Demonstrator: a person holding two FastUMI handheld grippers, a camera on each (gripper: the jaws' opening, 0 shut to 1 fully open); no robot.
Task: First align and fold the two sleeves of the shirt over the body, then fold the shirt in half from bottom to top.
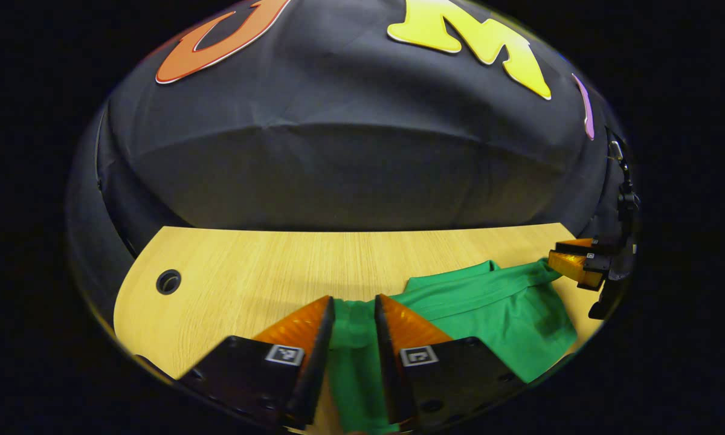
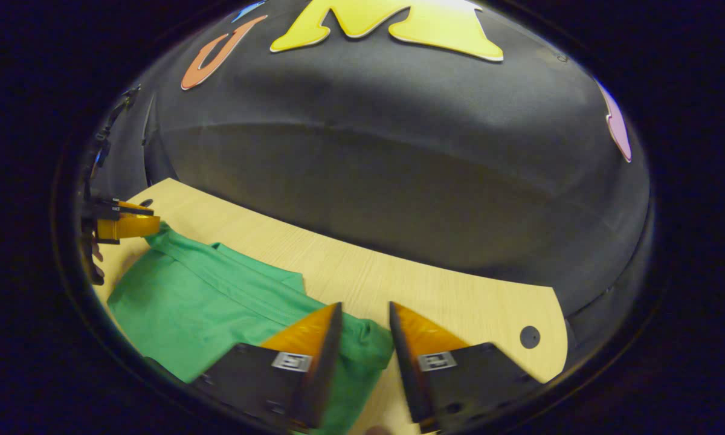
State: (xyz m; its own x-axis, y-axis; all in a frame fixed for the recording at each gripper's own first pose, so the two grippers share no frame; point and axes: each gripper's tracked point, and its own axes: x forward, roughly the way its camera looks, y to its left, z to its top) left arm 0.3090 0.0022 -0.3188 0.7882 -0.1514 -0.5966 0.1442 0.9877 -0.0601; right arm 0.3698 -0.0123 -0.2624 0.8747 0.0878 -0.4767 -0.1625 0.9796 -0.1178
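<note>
This is a staged recording booth rather than a lived-in room: a black cloth wall (image 1: 350,163) hangs wrinkled close behind a pale wood-grain counter (image 1: 266,266) with a round cable hole (image 1: 168,281), office-desk style.

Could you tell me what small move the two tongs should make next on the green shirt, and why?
Probably close both tongs on the cloth. The left tongs stand open with a strip of the green cotton shirt running between the fingers, and the right tongs stand open astride a bunched edge of it on the light wooden table. Neither grips yet, so nothing can be folded.
</note>
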